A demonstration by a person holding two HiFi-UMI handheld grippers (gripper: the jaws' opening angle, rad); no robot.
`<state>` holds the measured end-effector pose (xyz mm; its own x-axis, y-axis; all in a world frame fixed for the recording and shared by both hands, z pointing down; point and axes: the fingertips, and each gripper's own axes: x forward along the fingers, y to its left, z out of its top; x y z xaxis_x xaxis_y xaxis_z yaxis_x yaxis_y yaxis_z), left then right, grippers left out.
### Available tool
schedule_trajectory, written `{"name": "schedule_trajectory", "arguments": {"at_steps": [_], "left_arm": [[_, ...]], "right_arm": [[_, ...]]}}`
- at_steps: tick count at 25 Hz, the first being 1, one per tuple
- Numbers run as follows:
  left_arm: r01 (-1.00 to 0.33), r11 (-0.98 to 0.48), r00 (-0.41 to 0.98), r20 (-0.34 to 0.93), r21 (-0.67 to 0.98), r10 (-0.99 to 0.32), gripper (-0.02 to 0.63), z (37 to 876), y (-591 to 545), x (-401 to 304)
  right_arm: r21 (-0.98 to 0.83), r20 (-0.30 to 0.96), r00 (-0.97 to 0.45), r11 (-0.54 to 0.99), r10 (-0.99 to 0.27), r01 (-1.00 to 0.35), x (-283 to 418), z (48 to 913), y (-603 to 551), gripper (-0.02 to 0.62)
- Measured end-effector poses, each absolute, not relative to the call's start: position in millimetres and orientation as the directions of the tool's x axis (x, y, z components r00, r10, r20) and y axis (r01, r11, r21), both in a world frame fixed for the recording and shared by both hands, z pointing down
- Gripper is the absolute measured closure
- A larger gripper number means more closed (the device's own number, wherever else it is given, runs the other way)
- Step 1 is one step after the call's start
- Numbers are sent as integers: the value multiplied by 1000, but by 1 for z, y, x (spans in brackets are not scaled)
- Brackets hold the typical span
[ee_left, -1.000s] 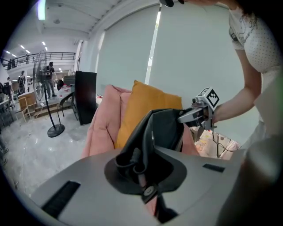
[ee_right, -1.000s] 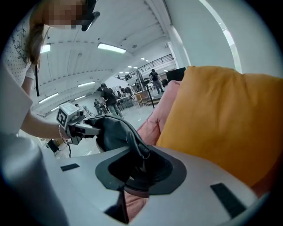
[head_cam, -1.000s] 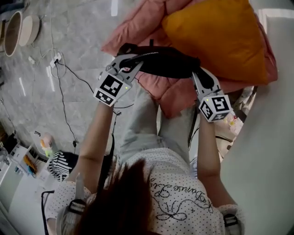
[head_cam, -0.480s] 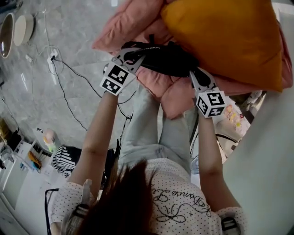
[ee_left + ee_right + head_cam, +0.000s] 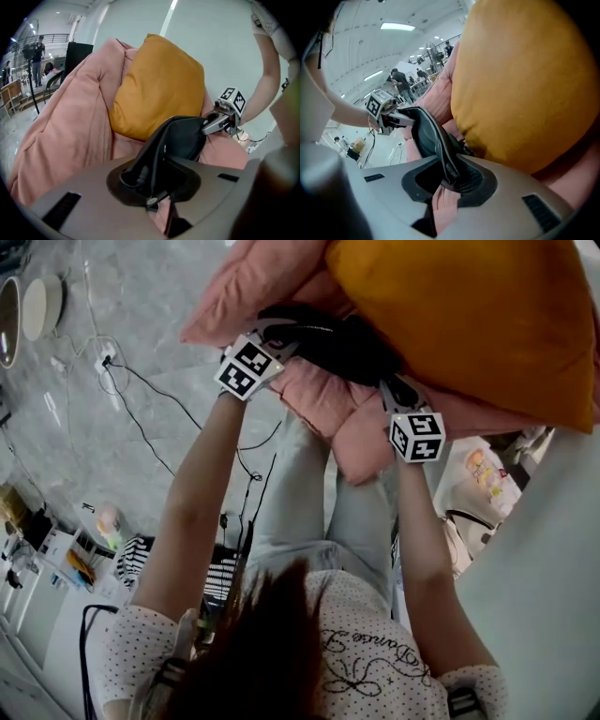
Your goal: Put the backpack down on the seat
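The pink padded seat (image 5: 246, 279) fills the upper middle of the head view, a big soft heap with the orange cushion (image 5: 469, 315) leaning on it at the upper right. Against the pink fabric, just under the cushion's lower left edge, is the black backpack (image 5: 337, 343), stretched between my two tongs. My left gripper (image 5: 277, 338) is clamped on a black strap at the bag's left end, the strap running right through the jaws in the left gripper view. My right gripper (image 5: 396, 395) is closed on the bag's strap edge at the other end (pink fabric shows through the gap below it). I judge the job nearly done: the bag is over the seat and touching it, but I cannot tell whether its weight is already resting there. What is left is to settle it and let go with both tongs. The cushion crowds the bag from above and to the right, so there is little room that way. The seat's front lip falls away at centre frame, toward my legs, and a bag set too near it could slide off. The grey floor (image 5: 141, 315) at the left is open for drawing back, apart from the thin cables (image 5: 141, 418).
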<state>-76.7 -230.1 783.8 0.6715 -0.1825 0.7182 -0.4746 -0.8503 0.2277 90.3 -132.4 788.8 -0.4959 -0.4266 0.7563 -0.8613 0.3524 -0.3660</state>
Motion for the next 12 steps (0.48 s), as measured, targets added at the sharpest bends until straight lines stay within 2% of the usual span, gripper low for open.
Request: {"name": "schedule_trajectory", "arguments": {"at_steps": [12], "left_arm": [[-486,-843,683,702,230,-202,538,786,-226,-75]], "right_arm": [[-388,730,-530,376,-431,-841,91,790,-128,505]]}}
